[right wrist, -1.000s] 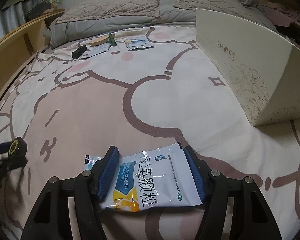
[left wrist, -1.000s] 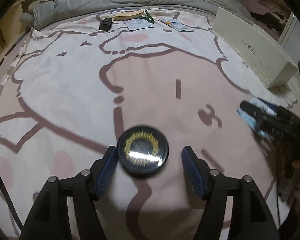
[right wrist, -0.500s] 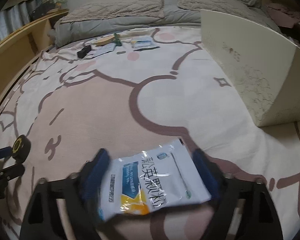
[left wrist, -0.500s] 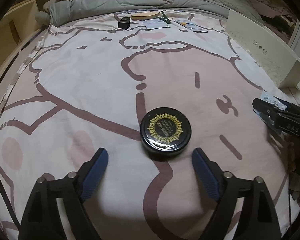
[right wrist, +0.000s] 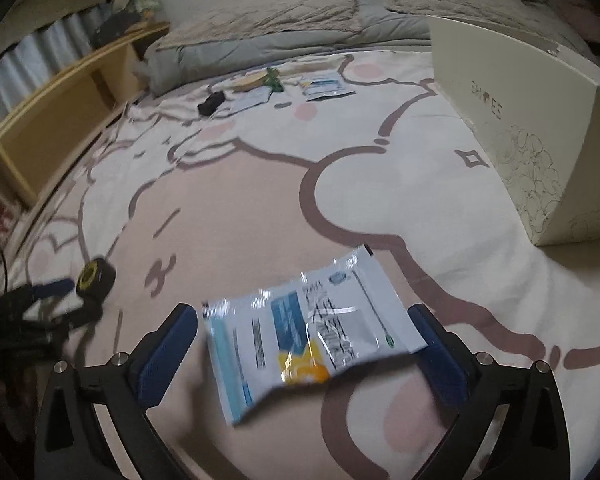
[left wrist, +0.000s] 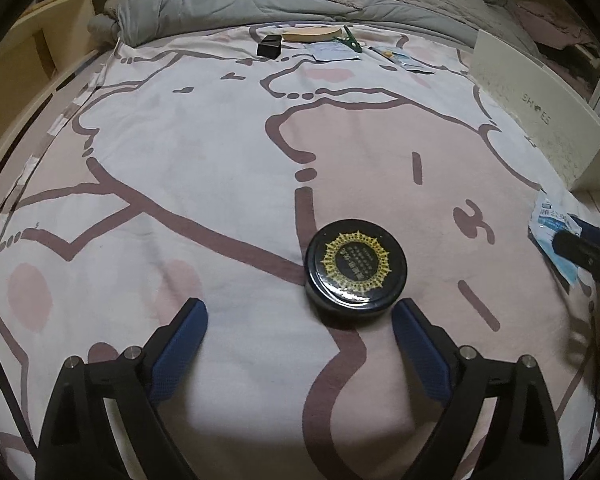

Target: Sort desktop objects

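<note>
A round black tin with a gold-patterned lid point(left wrist: 356, 266) lies on the pink and white blanket point(left wrist: 180, 160), just ahead of my left gripper point(left wrist: 300, 316). Its jaws are opening and nothing is between them; the tin sits beyond the right fingertip point(left wrist: 406, 312). My right gripper point(right wrist: 306, 320) also has its jaws opening, and a white, blue and yellow sachet point(right wrist: 312, 332) lies loose between them, touching neither blue pad. The tin point(right wrist: 96, 276) and the left gripper's fingers point(right wrist: 52, 288) show at the left of the right wrist view. The sachet point(left wrist: 552, 224) shows at the right edge of the left wrist view.
A cream shoe box point(right wrist: 540, 128) stands at the right, also seen as the box point(left wrist: 540, 120) in the left wrist view. At the far end lie a small black block point(left wrist: 269, 46), a wooden piece point(left wrist: 310, 34), a green clip point(left wrist: 350, 40) and more sachets point(left wrist: 336, 50). Grey bedding point(right wrist: 300, 20) lies behind.
Both grippers opened wide. The left one let go of the tin, which now lies ahead of the jaws. The right one released the sachet, which dropped flat between its fingers.
</note>
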`<action>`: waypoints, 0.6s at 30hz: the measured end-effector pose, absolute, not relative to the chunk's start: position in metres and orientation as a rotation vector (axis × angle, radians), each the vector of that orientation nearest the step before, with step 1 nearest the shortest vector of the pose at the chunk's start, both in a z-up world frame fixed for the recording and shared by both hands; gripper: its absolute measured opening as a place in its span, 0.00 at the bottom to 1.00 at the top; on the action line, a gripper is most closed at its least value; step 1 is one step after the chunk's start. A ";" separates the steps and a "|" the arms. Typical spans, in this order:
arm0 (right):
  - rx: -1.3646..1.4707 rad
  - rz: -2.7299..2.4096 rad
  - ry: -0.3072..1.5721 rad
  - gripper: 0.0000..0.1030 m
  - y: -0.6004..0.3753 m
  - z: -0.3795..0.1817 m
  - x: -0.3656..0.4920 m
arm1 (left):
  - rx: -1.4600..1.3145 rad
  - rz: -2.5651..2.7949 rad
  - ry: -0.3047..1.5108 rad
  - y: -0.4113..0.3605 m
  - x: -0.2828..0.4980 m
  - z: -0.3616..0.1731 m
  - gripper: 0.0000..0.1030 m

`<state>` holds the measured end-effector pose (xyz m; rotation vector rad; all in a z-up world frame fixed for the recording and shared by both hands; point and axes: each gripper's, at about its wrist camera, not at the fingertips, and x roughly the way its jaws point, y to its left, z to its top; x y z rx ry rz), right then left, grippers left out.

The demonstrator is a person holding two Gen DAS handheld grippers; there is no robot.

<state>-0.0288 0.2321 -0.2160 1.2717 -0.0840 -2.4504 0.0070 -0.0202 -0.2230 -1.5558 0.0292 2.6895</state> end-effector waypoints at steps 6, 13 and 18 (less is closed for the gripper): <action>1.253 -2.418 -0.098 1.00 0.236 -0.214 -0.023 | -1.605 2.723 0.074 -0.023 0.009 -0.222 0.94; 1.265 -2.277 -0.202 1.00 0.238 -0.214 -0.016 | -1.666 2.770 0.034 -0.037 0.009 -0.223 0.96; 1.275 -2.169 -0.258 1.00 0.233 -0.210 -0.010 | -1.693 2.812 0.026 -0.043 0.007 -0.223 0.96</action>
